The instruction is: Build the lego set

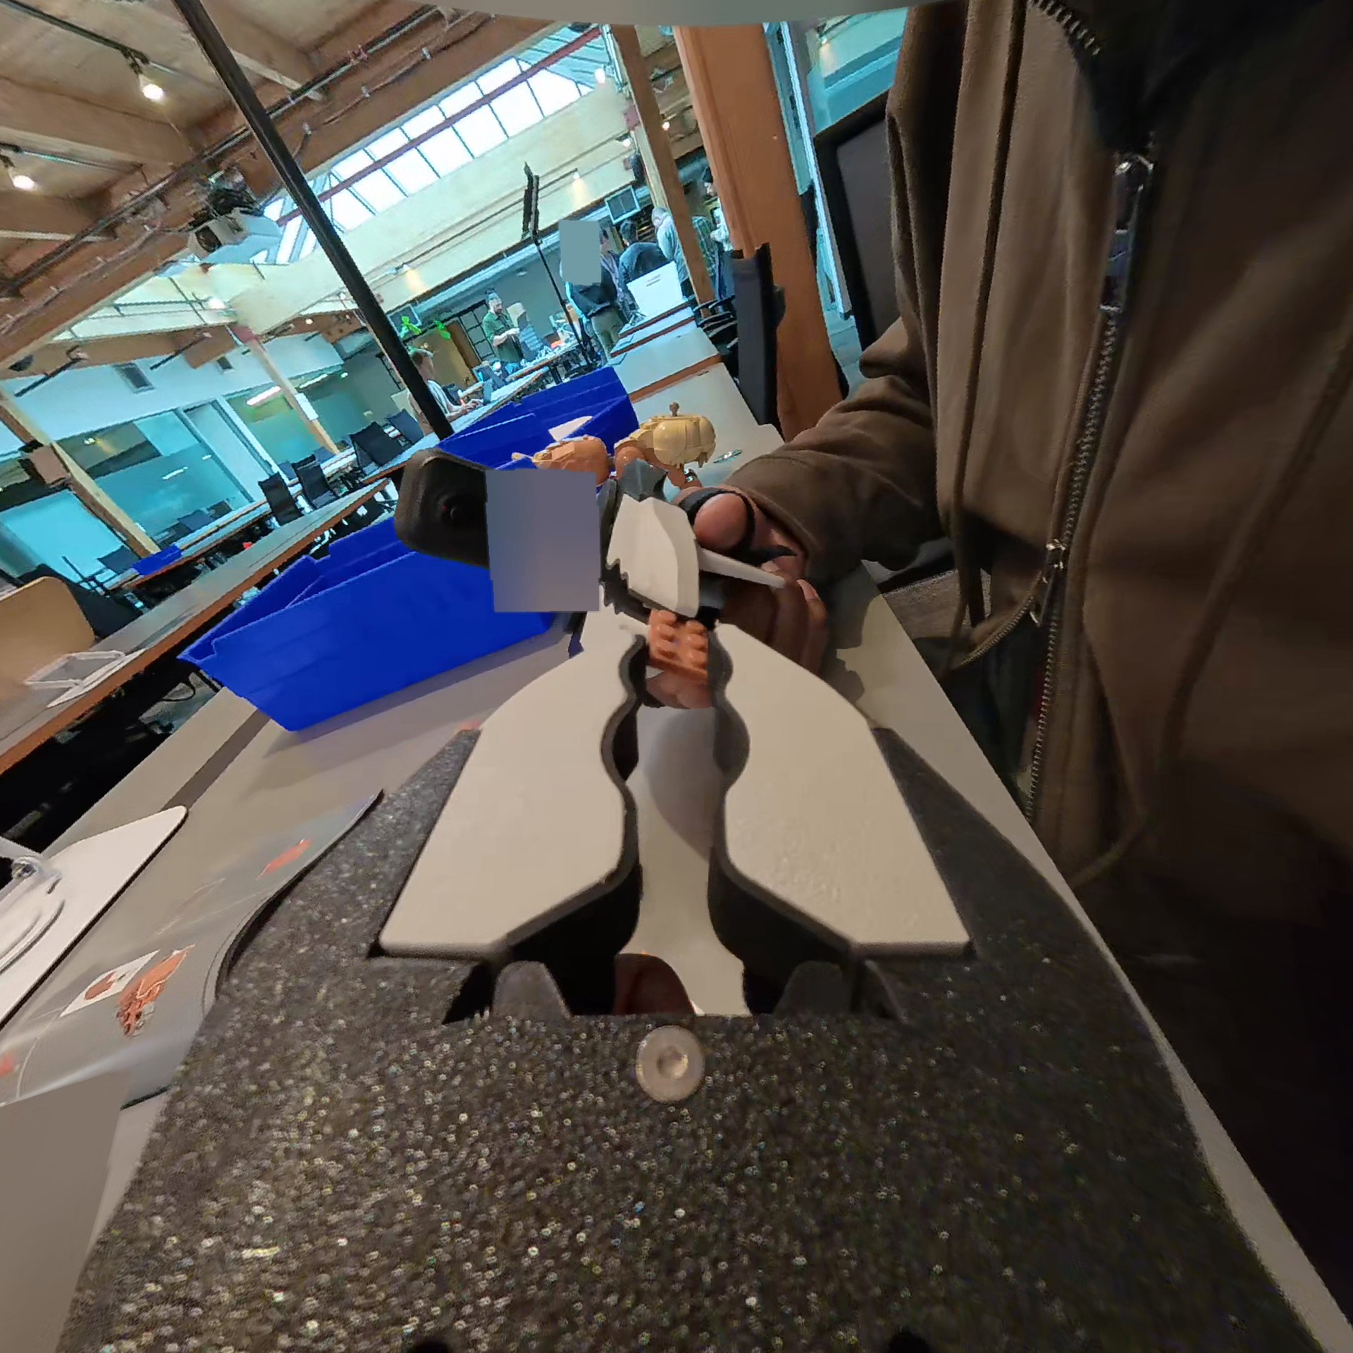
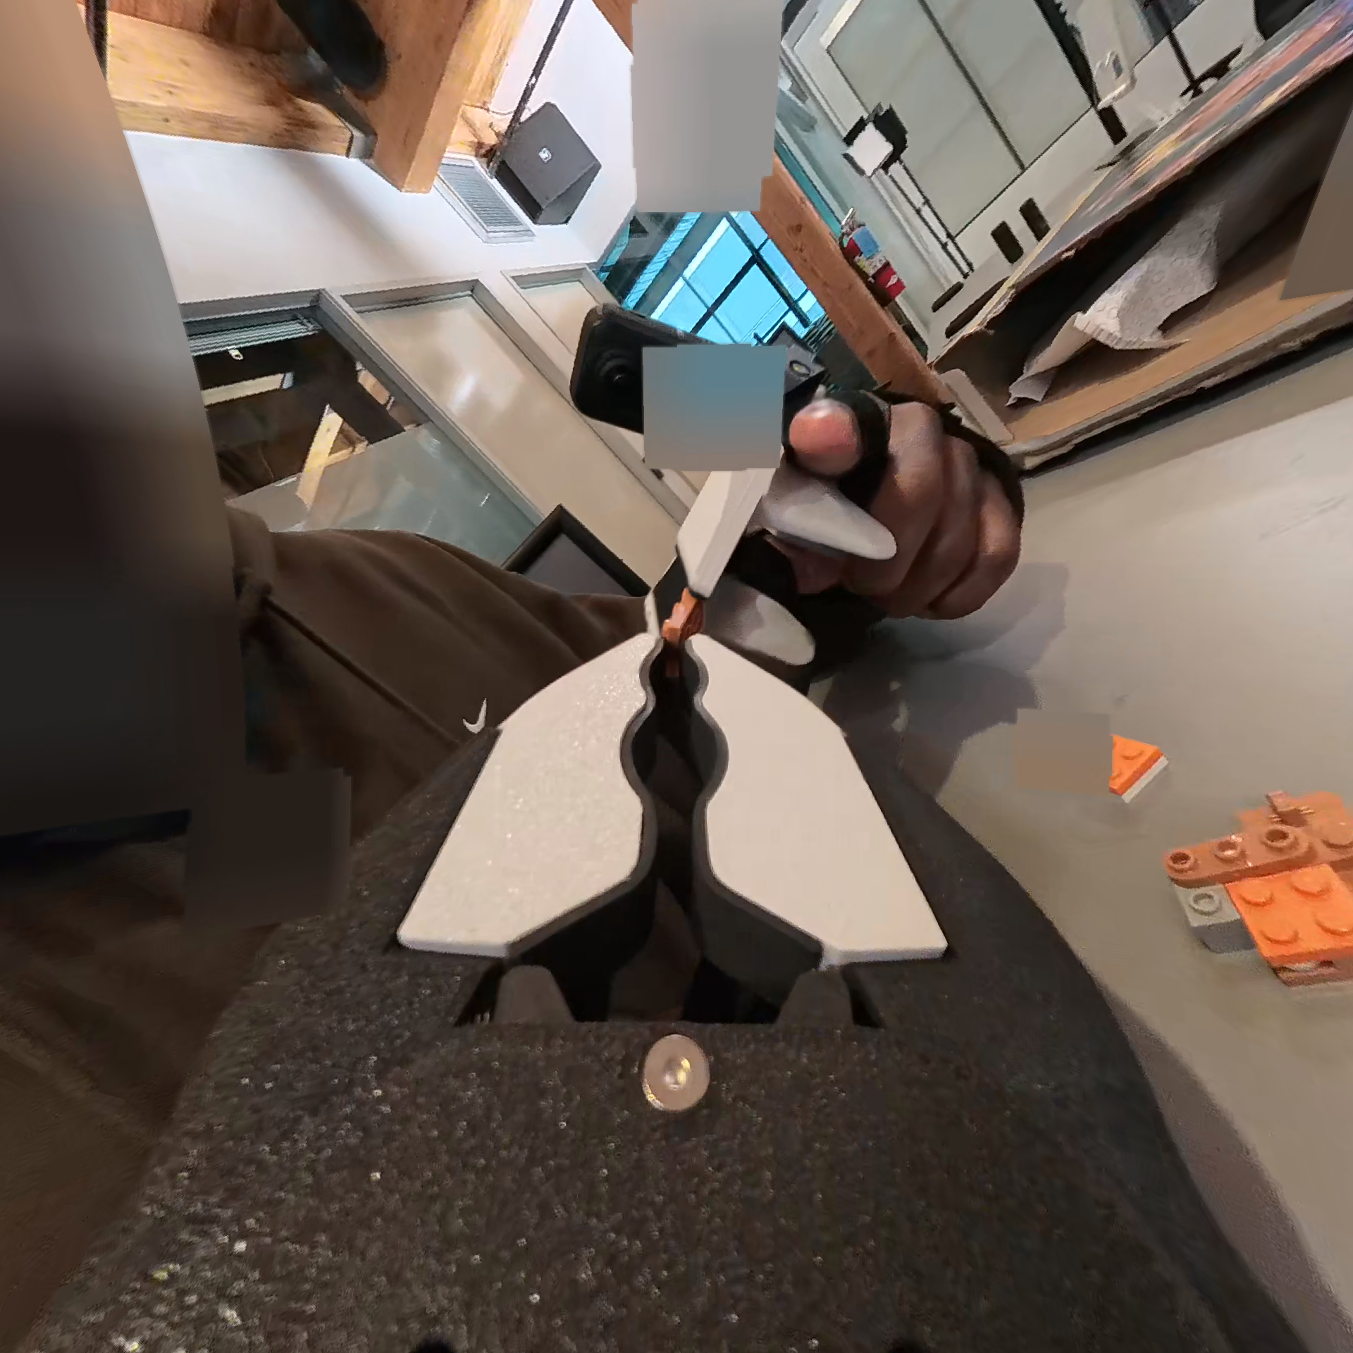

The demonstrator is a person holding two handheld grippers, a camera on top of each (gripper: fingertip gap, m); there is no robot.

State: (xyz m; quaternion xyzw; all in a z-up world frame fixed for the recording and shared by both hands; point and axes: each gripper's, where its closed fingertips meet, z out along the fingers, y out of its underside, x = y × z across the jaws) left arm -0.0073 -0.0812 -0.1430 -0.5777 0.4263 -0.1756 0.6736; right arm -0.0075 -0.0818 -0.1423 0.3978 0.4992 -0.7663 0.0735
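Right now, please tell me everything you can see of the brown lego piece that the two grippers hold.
The brown lego piece is small, glossy plastic, with round studs on its upper part. It is held in the air above the grey table. The left gripper pinches its lower end between its fingertips, and the right gripper closes on its upper end. In the right wrist view it shows only as a thin edge.

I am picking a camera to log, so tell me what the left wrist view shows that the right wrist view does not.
Only the left wrist view shows the blue bins, the tan model on the table and the instruction sheet. Only the right wrist view shows the loose orange plate and the partly built orange and brown assembly. Both show the left gripper and right gripper meeting tip to tip on the brown lego piece, and a gloved hand.
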